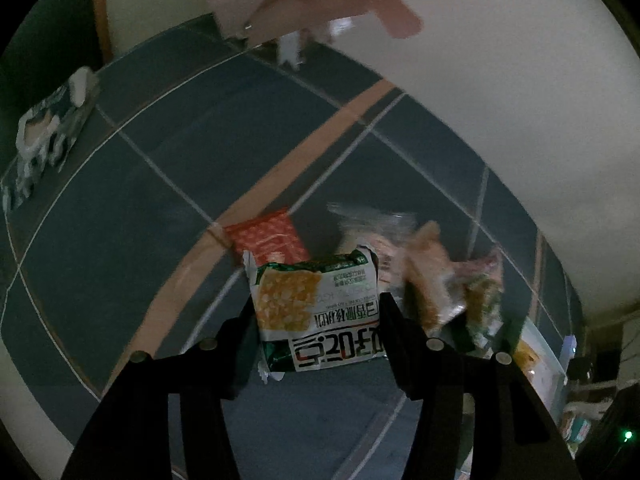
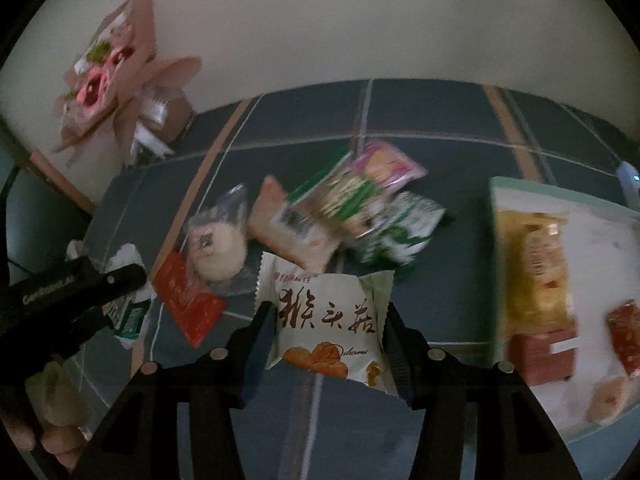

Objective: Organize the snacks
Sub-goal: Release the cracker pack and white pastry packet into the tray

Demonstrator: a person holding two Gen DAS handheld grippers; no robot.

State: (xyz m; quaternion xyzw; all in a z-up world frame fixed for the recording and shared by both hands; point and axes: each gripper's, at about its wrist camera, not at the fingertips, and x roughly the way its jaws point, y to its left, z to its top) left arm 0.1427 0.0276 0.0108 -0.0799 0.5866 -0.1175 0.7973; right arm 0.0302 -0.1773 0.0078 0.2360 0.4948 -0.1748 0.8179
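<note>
My left gripper (image 1: 318, 312) is shut on a green and white snack packet (image 1: 316, 312) with a yellow cracker picture, held above the tablecloth. My right gripper (image 2: 326, 316) is shut on a white mushroom-biscuit packet (image 2: 332, 320) with dark brush lettering. A loose pile of snacks lies on the blue checked tablecloth (image 2: 440, 120): a red packet (image 2: 186, 304), a clear-wrapped bun (image 2: 218, 248), a pink-orange packet (image 2: 292, 236) and green packets (image 2: 396, 228). The red packet (image 1: 268, 238) also shows in the left wrist view. The left gripper's body (image 2: 68, 296) shows at the left of the right wrist view.
A white tray with a pale green rim (image 2: 496, 200) stands at the right, holding a yellow packet (image 2: 534, 264), a red box (image 2: 544, 352) and other snacks. A pink paper flower bouquet (image 2: 108, 76) leans against the cream wall (image 2: 360, 20). A patterned item (image 1: 44, 136) lies at the far left.
</note>
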